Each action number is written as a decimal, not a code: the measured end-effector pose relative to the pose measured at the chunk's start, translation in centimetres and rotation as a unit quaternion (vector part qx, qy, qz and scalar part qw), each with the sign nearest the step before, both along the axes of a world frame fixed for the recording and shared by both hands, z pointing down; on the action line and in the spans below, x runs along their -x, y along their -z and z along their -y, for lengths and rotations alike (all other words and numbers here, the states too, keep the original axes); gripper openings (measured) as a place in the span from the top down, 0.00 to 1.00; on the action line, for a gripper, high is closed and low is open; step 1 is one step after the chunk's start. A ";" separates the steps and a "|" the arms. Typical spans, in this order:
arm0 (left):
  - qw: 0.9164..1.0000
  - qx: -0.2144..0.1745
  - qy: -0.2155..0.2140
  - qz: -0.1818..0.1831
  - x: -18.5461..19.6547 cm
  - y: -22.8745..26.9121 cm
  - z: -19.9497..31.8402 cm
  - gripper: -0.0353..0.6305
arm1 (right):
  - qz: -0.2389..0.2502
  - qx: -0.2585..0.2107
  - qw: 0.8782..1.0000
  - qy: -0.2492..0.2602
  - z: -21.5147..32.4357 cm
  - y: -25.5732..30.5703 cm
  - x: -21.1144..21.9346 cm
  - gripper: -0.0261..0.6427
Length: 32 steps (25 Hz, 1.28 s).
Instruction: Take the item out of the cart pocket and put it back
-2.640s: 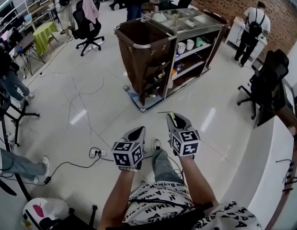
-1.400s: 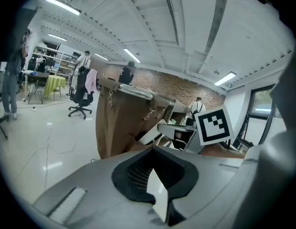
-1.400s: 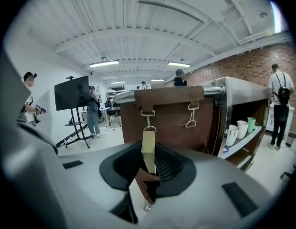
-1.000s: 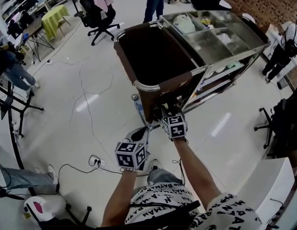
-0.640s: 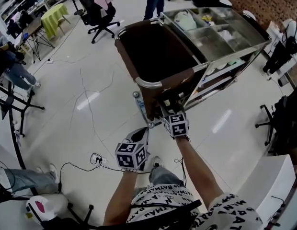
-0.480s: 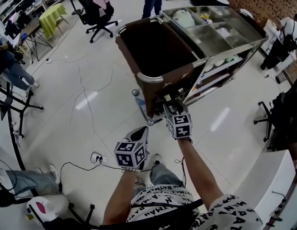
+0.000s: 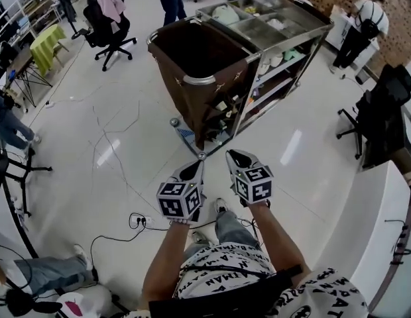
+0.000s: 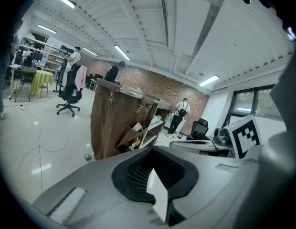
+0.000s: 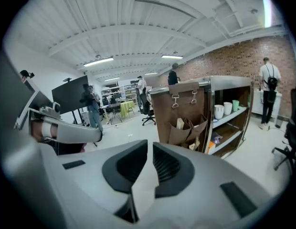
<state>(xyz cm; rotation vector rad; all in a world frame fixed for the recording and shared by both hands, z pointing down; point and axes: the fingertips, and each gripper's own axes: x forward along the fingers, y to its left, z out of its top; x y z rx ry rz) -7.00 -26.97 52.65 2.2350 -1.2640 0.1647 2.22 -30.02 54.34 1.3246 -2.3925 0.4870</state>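
Head view: my left gripper (image 7: 192,171) and right gripper (image 7: 235,156) hang near the steel service cart with its brown fabric bag (image 7: 199,79), touching nothing.

Left gripper view: jaws pressed together, empty.

Right gripper view: jaws have just been closing, nothing between them. A pale flat item (image 9: 180,123) stands in the cart's brown side pocket (image 9: 179,136).

Bare floor (image 7: 126,144) lies open right up to the cart (image 7: 292,38), so nothing blocks a straight reach to the pockets (image 7: 219,108) on its brown end. On the right a black office chair (image 7: 374,105) and a white counter (image 7: 384,211) narrow the passage. Cables (image 7: 126,224) trail low on the left.
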 end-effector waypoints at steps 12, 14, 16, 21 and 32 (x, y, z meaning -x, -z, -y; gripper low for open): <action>0.998 0.009 -0.063 -0.005 -2.9 -1.9 -7.7 0.95 | 0.028 0.036 0.997 -0.060 -10.4 -0.3 -2.0 0.95; 0.998 0.010 -0.066 -0.006 -3.3 -2.0 -8.2 0.95 | 0.027 0.038 0.997 -0.059 -10.9 -0.4 -2.1 0.95; 0.998 0.010 -0.063 -0.007 -3.5 -1.9 -8.4 0.95 | 0.029 0.037 0.997 -0.056 -11.1 -0.3 -2.0 0.95; 0.999 0.002 -0.049 -0.007 -4.3 -0.8 -8.5 0.95 | 0.023 0.021 0.999 -0.040 -11.5 0.7 -2.4 0.95; 0.999 -0.017 -0.038 0.008 -6.6 1.3 -9.2 0.95 | 0.036 0.001 0.999 -0.030 -11.5 2.4 -4.7 0.95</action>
